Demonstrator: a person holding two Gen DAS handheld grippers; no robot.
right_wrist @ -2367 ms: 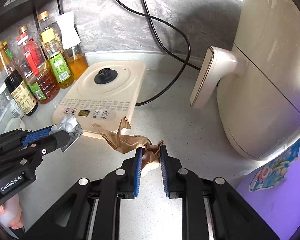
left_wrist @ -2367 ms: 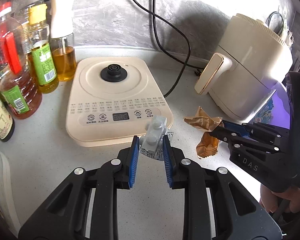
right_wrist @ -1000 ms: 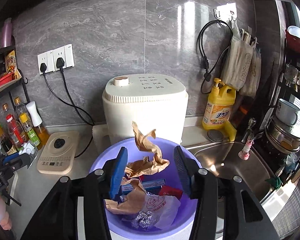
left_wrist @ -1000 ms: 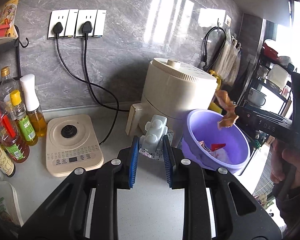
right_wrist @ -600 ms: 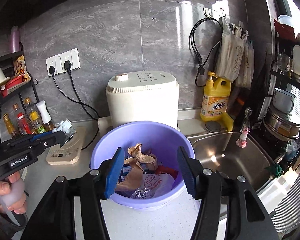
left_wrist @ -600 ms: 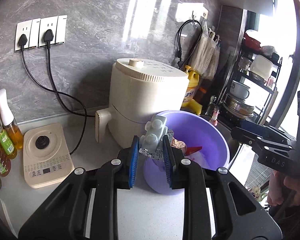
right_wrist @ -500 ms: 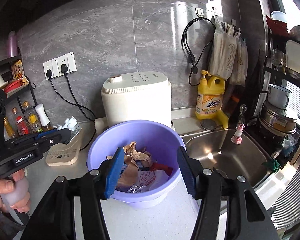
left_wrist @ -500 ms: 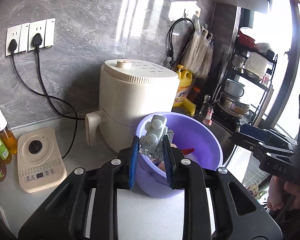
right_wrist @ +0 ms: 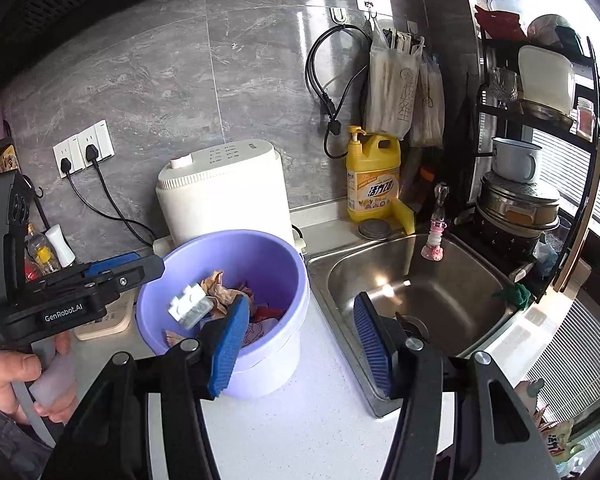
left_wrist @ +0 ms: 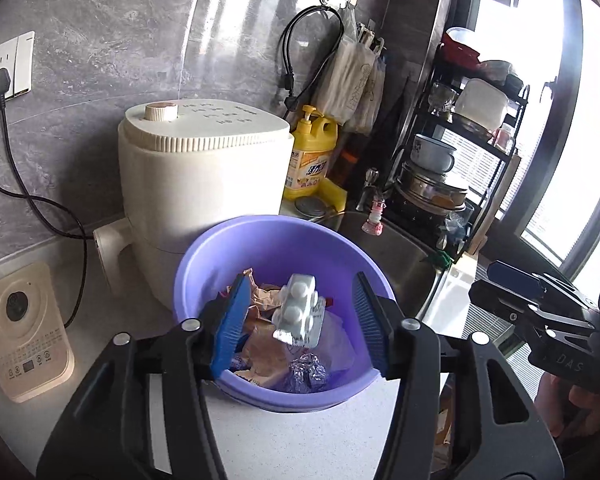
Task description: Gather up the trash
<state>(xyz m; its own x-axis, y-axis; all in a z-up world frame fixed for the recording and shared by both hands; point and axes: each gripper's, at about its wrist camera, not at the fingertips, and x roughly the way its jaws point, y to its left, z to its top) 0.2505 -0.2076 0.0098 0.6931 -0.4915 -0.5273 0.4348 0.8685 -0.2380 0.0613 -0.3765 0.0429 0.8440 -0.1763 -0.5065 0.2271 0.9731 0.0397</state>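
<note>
The purple bucket [left_wrist: 204, 256] sits on the counter [left_wrist: 300, 440] right in front of the air fryer [left_wrist: 204, 176], already holding crumpled wrappers [left_wrist: 266, 294]. Both my left gripper [left_wrist: 300, 320] and right gripper [right_wrist: 300, 336] have jaws spread wide, gripping nothing. The white pill pack [left_wrist: 298, 314] is loose in mid-air between my left jaws, over the bucket.

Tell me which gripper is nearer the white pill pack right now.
Left. The left gripper is open over the purple bucket, with the white pill pack loose between its fingers. The right gripper, also open, sits off toward the sink.
</note>
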